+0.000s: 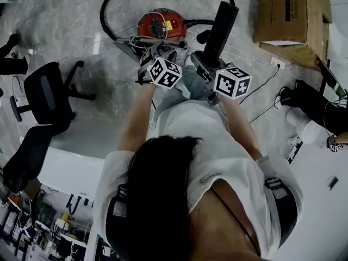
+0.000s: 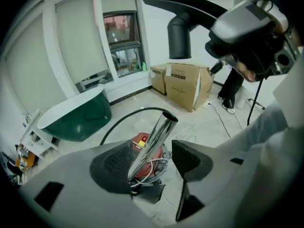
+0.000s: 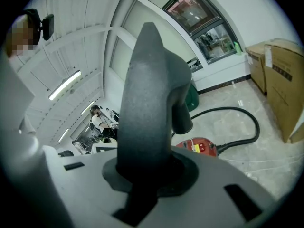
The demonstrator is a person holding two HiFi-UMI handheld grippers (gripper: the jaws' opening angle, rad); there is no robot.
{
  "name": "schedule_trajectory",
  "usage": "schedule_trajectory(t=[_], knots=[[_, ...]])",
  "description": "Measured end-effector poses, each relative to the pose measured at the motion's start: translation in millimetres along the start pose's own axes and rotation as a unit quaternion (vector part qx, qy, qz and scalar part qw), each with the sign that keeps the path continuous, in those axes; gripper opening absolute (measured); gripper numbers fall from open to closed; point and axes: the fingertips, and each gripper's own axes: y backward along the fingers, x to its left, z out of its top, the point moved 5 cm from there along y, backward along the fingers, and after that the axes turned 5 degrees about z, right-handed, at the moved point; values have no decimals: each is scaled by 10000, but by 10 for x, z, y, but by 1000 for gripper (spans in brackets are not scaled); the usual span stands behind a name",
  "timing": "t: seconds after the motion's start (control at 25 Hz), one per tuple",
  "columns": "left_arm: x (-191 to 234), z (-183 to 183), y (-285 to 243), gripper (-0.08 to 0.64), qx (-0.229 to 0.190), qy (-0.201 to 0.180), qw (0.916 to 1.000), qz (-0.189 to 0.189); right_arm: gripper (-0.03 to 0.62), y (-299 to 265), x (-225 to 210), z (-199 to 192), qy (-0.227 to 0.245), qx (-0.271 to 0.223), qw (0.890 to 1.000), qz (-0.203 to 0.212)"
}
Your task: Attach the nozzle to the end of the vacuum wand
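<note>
Nozzle [image 3: 147, 103] in right tongs [image 3: 149, 172]; wand [image 2: 153, 141] between left tongs [image 2: 152, 161].

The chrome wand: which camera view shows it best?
The left gripper view: the wand rises clearly between its jaws. The head view does not show it plainly; the right gripper view is filled by the nozzle.

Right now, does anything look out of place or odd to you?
Nothing broken or spilled. Loose white cords lie tangled by the red vacuum on the floor. The chrome wand leans between the left gripper's open jaws, unclamped, and the nozzle, in the right gripper, is not yet on it.
</note>
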Motion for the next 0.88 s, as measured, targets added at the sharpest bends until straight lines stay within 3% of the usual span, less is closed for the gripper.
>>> schedule_trajectory(t=[0.32, 0.68, 0.88], knots=[[19, 27, -315, 272, -241, -472, 9986, 53, 72, -76, -54, 36, -153, 223, 9972, 695], [-28, -40, -645, 275, -217, -1177, 9925, -234, 72, -165, -175, 44, -309, 270, 9939, 1023], [-63, -6, -742, 273, -348, -1083, 9925, -451, 72, -244, -251, 3, -520, 248, 9898, 1299]])
